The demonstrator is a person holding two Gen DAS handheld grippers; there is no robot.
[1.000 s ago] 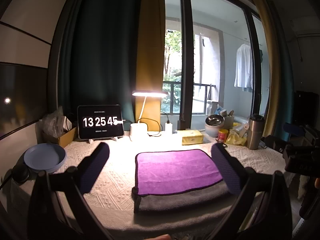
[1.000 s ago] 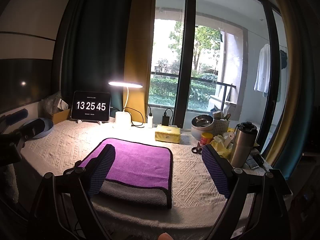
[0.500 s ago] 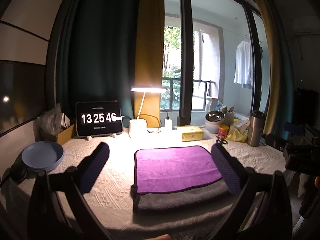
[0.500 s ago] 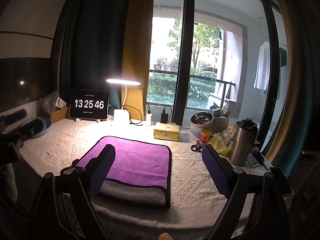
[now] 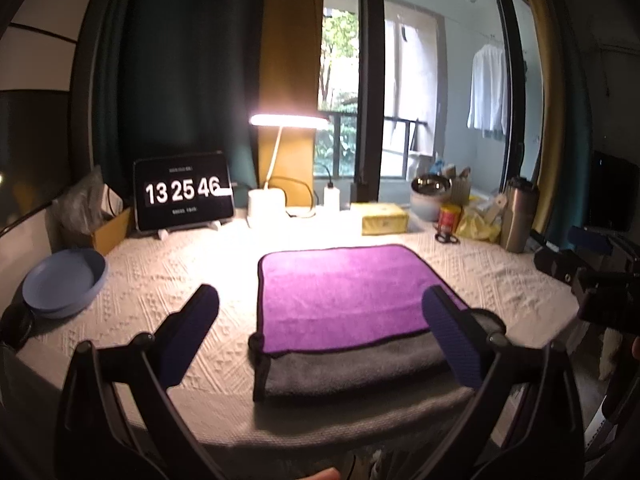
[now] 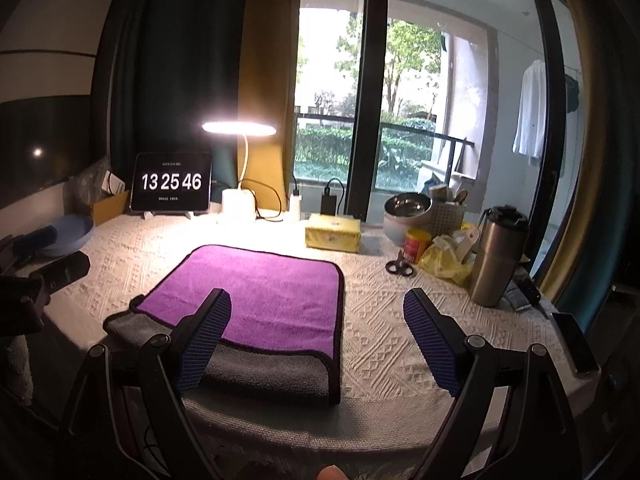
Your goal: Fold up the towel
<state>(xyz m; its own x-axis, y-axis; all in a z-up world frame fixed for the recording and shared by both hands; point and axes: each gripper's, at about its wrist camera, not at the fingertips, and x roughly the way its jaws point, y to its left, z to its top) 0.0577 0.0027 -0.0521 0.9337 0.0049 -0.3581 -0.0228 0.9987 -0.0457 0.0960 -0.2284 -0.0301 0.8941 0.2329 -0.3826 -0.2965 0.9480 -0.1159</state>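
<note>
While both tools hover above the near table edge, the left gripper (image 5: pixel 320 312) has its fingers wide apart, holding nothing. Left wrist view, left to right: blue plate (image 5: pixel 64 282) at left edge, clock tablet (image 5: pixel 183 196) upper left of the table reading 13 25 46, lit desk lamp (image 5: pixel 288 121) centre, towel (image 5: pixel 348 304) frame centre, flat on the tablecloth (image 5: pixel 160 276), purple face up with a grey strip along its near edge. Steel tumbler (image 5: pixel 518 218) at right. Right gripper (image 6: pixel 318 320) likewise spread apart and empty; towel (image 6: pixel 256 296) lies centre-left there.
</note>
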